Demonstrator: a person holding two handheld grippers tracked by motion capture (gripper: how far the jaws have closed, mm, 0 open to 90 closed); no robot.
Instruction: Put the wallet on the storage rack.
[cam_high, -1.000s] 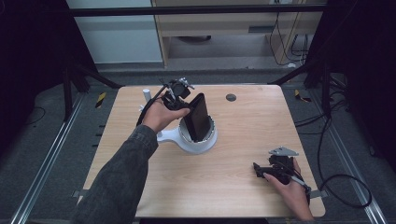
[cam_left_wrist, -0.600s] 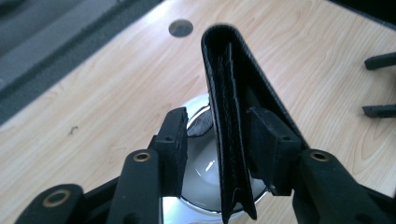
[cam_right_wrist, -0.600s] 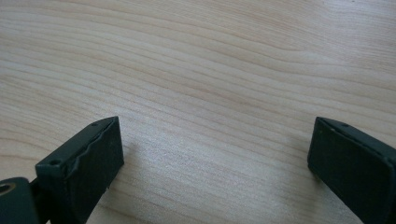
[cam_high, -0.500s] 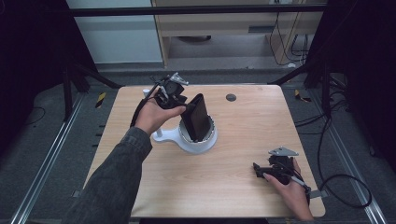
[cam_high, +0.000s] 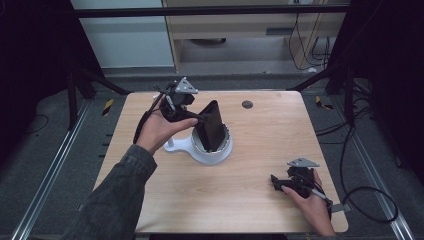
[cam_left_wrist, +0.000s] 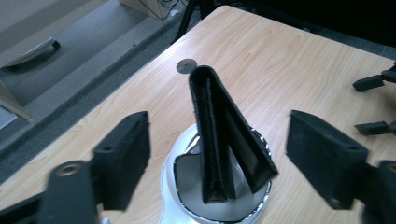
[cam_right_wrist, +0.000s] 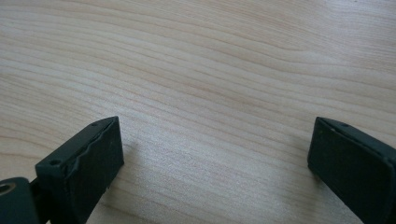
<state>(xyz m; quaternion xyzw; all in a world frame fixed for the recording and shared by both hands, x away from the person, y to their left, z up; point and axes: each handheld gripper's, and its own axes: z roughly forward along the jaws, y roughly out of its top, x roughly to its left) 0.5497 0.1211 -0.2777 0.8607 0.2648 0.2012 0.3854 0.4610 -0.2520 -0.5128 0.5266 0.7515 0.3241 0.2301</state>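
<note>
Tongs in the person's left hand (cam_high: 176, 106) hang spread wide beside a black folded wallet (cam_high: 210, 125), gripping nothing. Across the wooden desk (cam_high: 260, 150), the wallet stands upright in a round white cup-like holder (cam_high: 212, 150) near the middle, its folded spine up and its two flaps splayed below, which seems to prop it in place. Right-hand tongs (cam_high: 292, 182) rest low on the desk's near right corner, also spread and empty, well apart from the wallet.

overhead view; two close fingers-level views.
</note>
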